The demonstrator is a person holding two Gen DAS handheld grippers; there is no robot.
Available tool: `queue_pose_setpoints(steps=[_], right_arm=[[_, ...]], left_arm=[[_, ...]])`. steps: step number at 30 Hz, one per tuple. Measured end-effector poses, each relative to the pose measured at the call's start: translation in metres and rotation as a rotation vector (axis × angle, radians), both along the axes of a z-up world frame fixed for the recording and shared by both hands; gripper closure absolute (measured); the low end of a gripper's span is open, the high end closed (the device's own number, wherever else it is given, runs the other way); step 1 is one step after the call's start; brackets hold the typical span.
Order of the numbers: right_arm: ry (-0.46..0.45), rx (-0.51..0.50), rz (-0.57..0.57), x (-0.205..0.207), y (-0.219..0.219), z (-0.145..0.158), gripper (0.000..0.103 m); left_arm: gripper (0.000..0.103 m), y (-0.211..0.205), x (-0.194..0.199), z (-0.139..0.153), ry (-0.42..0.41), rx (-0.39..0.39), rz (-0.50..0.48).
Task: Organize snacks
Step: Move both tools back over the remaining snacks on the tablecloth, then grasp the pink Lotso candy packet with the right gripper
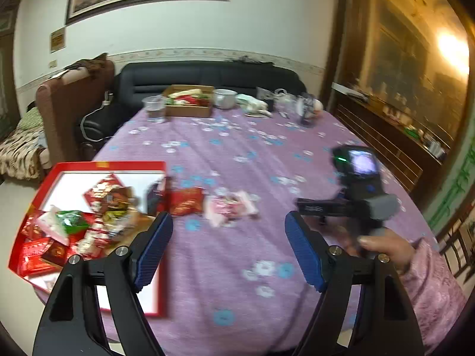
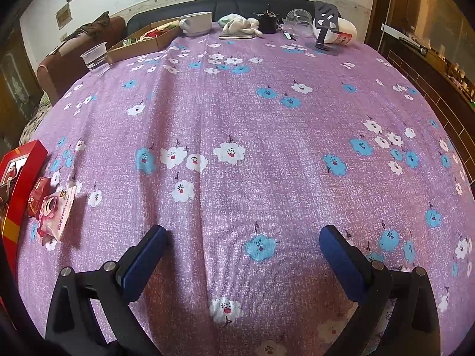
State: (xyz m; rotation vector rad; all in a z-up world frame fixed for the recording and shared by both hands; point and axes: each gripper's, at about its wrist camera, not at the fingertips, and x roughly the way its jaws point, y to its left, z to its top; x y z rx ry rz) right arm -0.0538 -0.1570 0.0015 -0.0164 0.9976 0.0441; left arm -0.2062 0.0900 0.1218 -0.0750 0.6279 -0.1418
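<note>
Two packets, a red packet (image 1: 186, 201) and a pink packet (image 1: 230, 207), are lying on the surface (image 1: 237, 154) just beside the red box (image 1: 104, 165). Both look light, crinkly and slippery; pinching a flat edge seems safest. The left gripper (image 1: 228, 246) and right gripper (image 2: 243, 255) are holding their jaws spread, empty.
</note>
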Motion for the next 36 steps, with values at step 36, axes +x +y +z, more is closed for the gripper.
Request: queue_pose_setpoints(steps=[36], right_arm=[[-0.049, -0.339, 0.772, 0.014, 0.185, 0.011, 0.002]], left_arm=[[0.025, 0.12, 0.01, -0.054, 0.07, 0.007, 0.187]])
